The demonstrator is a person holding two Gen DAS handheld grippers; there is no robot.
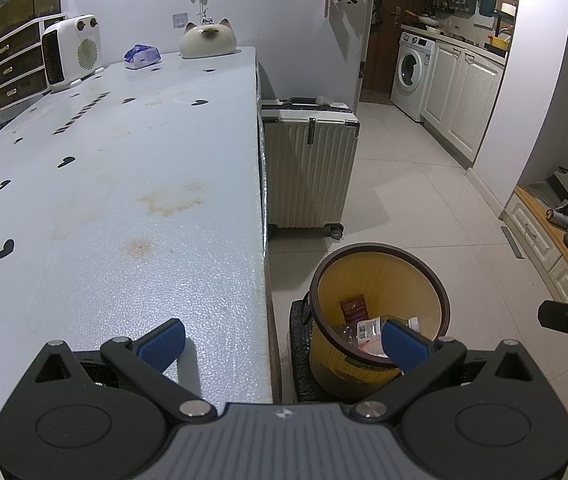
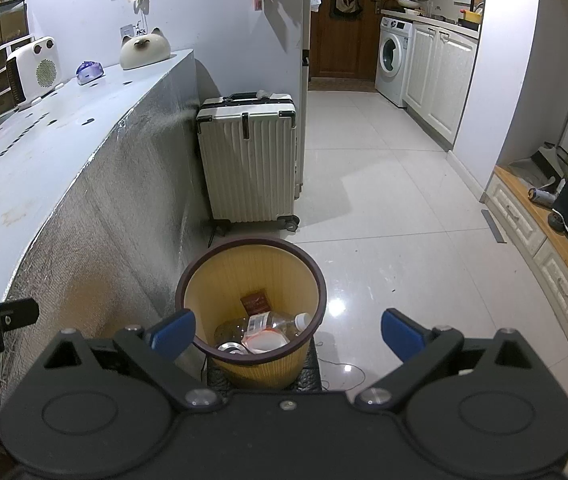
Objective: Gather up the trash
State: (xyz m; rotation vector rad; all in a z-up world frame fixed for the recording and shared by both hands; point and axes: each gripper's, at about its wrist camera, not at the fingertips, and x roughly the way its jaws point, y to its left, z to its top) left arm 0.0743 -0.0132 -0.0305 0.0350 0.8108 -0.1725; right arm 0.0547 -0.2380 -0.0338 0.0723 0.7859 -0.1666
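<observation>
A yellow bin [image 2: 250,280] stands upright on the floor, holding a clear plastic bottle [image 2: 274,322] lying flat.

A pale table [image 1: 124,200] holds a white heater [image 1: 72,52], a cat-shaped ornament [image 1: 209,39] and drawers [image 1: 12,64], with a ribbed suitcase [image 1: 308,168] beside it and a washing machine [image 1: 411,74] beyond.

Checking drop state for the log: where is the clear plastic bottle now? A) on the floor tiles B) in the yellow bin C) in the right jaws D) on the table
B: the clear plastic bottle lies inside the yellow bin among other trash; both grippers' jaws are open and empty.
</observation>
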